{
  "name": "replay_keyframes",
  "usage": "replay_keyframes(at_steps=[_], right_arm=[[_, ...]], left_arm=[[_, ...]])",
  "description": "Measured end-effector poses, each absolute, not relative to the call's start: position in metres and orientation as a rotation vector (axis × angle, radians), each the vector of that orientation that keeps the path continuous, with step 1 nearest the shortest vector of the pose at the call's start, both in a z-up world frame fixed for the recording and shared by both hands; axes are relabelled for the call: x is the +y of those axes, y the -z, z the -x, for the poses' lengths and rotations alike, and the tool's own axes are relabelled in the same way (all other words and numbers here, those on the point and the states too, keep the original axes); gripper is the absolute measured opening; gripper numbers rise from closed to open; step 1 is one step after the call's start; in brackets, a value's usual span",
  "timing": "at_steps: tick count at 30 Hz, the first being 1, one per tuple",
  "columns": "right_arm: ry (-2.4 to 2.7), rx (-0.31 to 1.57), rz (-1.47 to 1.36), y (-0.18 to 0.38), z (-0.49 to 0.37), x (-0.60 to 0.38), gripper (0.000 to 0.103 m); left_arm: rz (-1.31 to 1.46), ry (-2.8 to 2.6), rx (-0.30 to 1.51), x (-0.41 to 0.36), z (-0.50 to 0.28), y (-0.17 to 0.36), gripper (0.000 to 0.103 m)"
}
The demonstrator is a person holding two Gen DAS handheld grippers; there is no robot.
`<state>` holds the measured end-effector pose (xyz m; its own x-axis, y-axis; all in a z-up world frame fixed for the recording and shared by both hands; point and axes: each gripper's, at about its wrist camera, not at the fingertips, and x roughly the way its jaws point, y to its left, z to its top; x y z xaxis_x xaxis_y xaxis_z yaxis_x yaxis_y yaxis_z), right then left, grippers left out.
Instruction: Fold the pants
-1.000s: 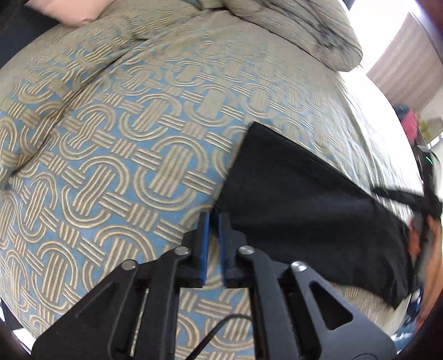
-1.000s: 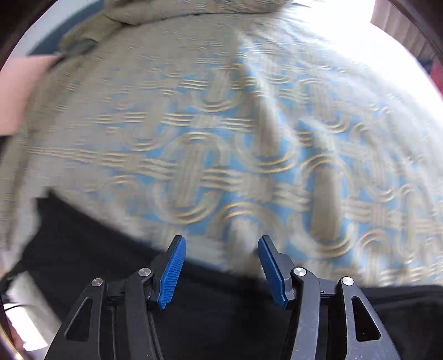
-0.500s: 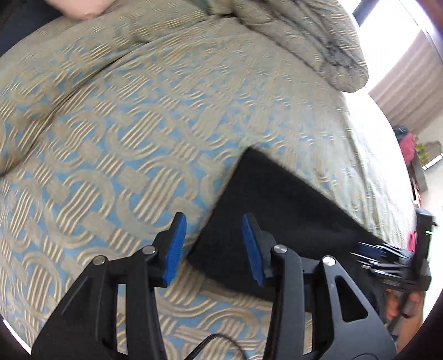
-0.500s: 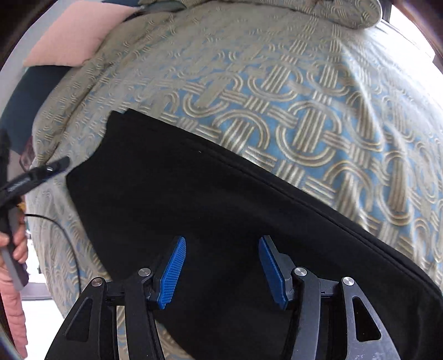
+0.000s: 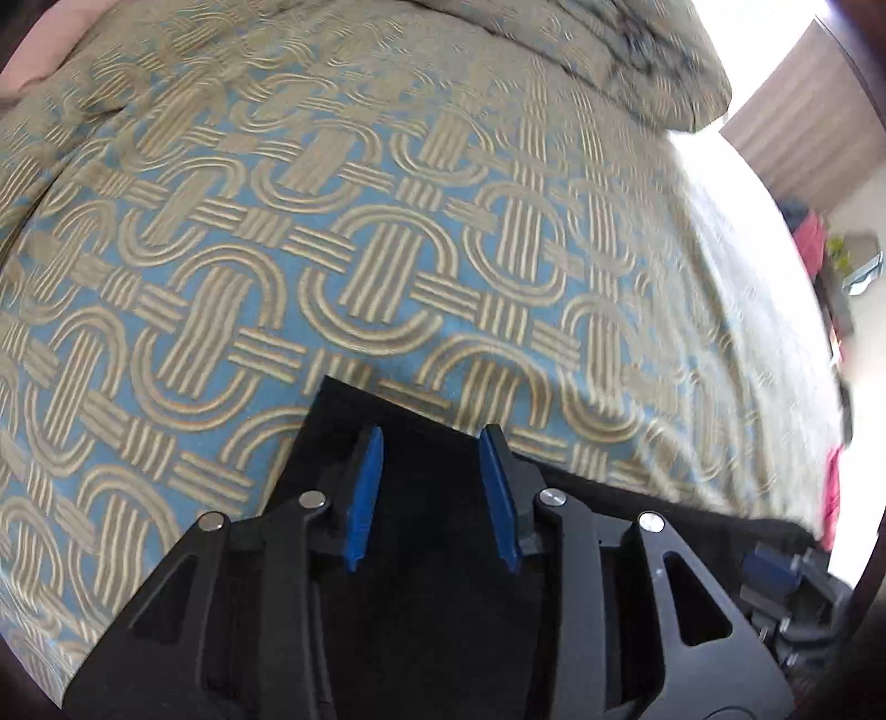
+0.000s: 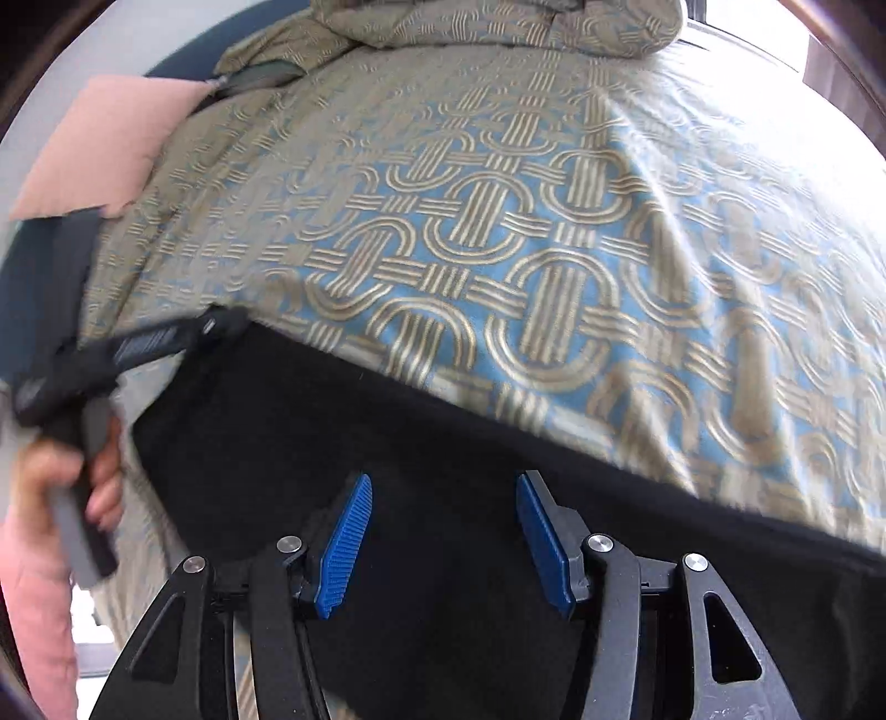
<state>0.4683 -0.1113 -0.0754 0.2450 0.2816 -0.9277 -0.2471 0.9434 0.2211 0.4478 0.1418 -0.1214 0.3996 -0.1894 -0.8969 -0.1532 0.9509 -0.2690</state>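
**Both grippers over the black pants, nothing pinched**

Your left gripper (image 5: 432, 487) hangs above the corner of the black pants (image 5: 437, 598), and its jaws are closing at this moment. The blue pads (image 5: 362, 498) stand apart with dark cloth showing beneath the gap, yet neither pad presses on it. From the right wrist camera you see the same tool (image 6: 144, 343) at the left edge of the garment, your hand (image 6: 72, 487) wrapped round its handle, pink sleeve (image 6: 39, 626) below.

Your right gripper (image 6: 443, 531) is spread wide, its ribbed pads (image 6: 343, 548) well apart, hovering over the middle stretch of the pants (image 6: 443, 432). Nothing is caught between them.

The pants lie flat on the bedspread (image 6: 531, 249), the blue-and-gold one with interlocking loops, running as a long dark band across the near part of the bed. The far edge cuts a straight diagonal line against the pattern. A bunched pillow or bolster in matching fabric (image 5: 626, 50) sits at the far end. A pink cushion (image 6: 105, 144) lies off to the left, beside the cover's edge.
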Motion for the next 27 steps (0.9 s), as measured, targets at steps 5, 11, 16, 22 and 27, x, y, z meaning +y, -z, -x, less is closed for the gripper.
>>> replay_keyframes(at_steps=[5, 11, 16, 22, 27], right_arm=[[-0.366, 1.271, -0.136, 0.062, -0.42, -0.153, 0.056], [-0.324, 1.317, -0.251, 0.072, -0.382, -0.183, 0.056], [-0.313, 1.34, -0.277, 0.075, -0.369, -0.187, 0.056], [-0.319, 1.344, -0.344, 0.08, -0.361, -0.178, 0.056], [-0.315, 1.343, -0.291, 0.081, -0.355, -0.168, 0.056]], left_arm=[[0.281, -0.016, 1.069, 0.177, -0.396, 0.085, 0.06], [0.253, -0.185, 1.046, 0.237, -0.326, 0.059, 0.066], [0.44, -0.124, 1.156, 0.258, -0.306, 0.068, 0.083], [0.793, 0.066, 1.277, 0.219, -0.313, 0.132, 0.082], [0.979, 0.107, 1.21, 0.214, -0.323, 0.15, 0.064]])
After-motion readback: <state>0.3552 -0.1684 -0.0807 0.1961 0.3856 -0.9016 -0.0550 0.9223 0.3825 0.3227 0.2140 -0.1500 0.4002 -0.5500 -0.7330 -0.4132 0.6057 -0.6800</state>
